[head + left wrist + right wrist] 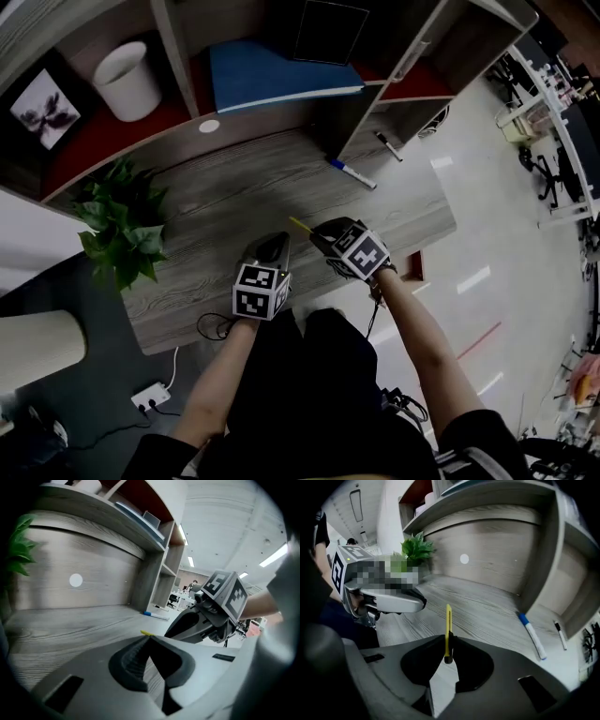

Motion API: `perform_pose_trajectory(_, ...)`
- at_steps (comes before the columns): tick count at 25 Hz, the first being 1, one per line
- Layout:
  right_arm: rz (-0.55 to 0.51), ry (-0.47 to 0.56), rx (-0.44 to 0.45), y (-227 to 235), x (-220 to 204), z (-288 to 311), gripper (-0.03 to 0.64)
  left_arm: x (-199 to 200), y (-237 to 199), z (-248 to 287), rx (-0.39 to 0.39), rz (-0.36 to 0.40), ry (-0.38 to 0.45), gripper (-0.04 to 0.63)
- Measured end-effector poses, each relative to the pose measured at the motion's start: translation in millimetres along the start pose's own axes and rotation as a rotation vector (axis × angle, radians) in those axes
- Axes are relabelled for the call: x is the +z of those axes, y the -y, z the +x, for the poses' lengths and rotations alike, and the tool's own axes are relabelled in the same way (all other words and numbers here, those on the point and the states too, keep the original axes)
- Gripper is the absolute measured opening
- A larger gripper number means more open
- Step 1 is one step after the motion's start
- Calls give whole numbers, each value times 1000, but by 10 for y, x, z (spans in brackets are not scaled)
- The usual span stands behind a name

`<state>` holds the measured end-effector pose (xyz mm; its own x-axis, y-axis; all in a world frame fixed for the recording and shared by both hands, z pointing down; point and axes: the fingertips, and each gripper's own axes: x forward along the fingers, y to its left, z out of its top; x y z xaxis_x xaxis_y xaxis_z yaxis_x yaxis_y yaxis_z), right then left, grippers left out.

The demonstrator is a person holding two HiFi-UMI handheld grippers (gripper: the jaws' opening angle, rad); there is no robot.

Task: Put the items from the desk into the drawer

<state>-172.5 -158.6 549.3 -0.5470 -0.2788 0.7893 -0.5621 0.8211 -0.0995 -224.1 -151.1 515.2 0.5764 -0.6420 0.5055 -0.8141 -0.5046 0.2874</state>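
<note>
Right gripper (449,644) pinches the slim yellow plastic tool (448,620) by its end over the grey wooden desk (487,611). Left gripper (149,640) is closed on nothing. The tool is likely light, stiff and slippery, better held mid-length.

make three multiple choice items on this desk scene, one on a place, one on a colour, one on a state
1. Where is the plant?
A. at the left end of the desk
B. in a shelf bay
C. on the floor by the chairs

2. What colour is the thin tool in the right gripper?
A. red
B. yellow
C. green

3. How do the jaws of the left gripper stand?
A. wide apart
B. shut on a marker
C. together, nothing between them

Answers:
1 A: the head view shows its leaves at the desk's left end.
2 B: the right gripper view shows a yellow strip pinched between the jaws.
3 C: the left gripper view shows the tips meeting with nothing in them.
</note>
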Motion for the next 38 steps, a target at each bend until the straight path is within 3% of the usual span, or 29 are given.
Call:
perform_pose_trajectory(8,141,33,-88,267,-711,-611,49,-20,884,361,-118,86,-37,3)
perform_pose_trajectory(23,259,42,-138,532,-2048,-1540,49,-310,2266,881,-170,136,-78,3)
perform_pose_trajectory(38,388,43,-116,485,-2891,-1657,49,-844,2879,1155,-186,177,-163,3)
